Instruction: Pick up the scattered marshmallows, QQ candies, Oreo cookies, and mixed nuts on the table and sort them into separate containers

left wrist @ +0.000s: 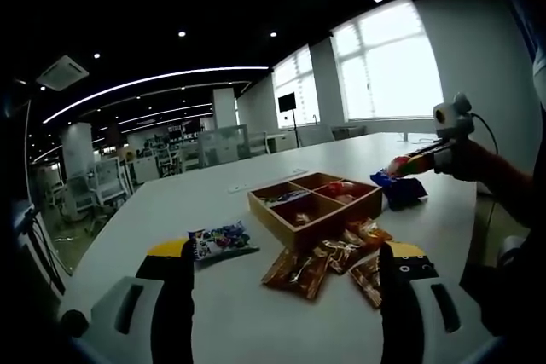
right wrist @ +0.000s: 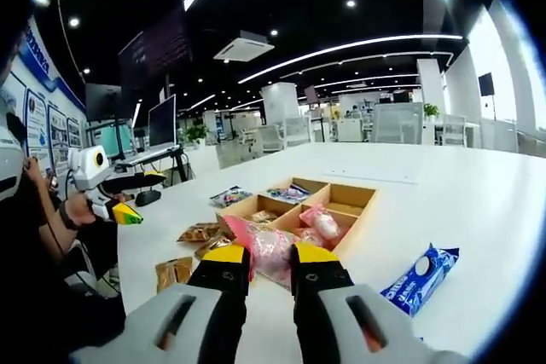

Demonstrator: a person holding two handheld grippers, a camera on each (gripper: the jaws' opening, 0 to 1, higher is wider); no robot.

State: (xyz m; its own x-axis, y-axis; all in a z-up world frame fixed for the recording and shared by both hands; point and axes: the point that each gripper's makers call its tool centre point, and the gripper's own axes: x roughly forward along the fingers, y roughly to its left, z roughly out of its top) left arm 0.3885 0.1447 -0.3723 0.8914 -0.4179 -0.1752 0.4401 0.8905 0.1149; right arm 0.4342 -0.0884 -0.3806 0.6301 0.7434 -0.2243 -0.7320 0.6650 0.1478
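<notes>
— What's on the white table (left wrist: 256, 313)?

— A wooden tray (left wrist: 314, 204) with four compartments, snack packets already lying in them. Just beside it sit several orange-brown packets (left wrist: 328, 263); a blue-patterned packet (left wrist: 221, 240) lies a little apart, and a blue cookie pack (right wrist: 421, 279) rests on the tray's other side.

— And the person's two grippers?

— The right gripper (right wrist: 270, 255) has its jaws closed on a pink candy packet (right wrist: 270, 251), held just in front of the tray. The left gripper (left wrist: 286, 255) hangs over the near edge of the table, jaws wide apart — nothing between them.
</notes>
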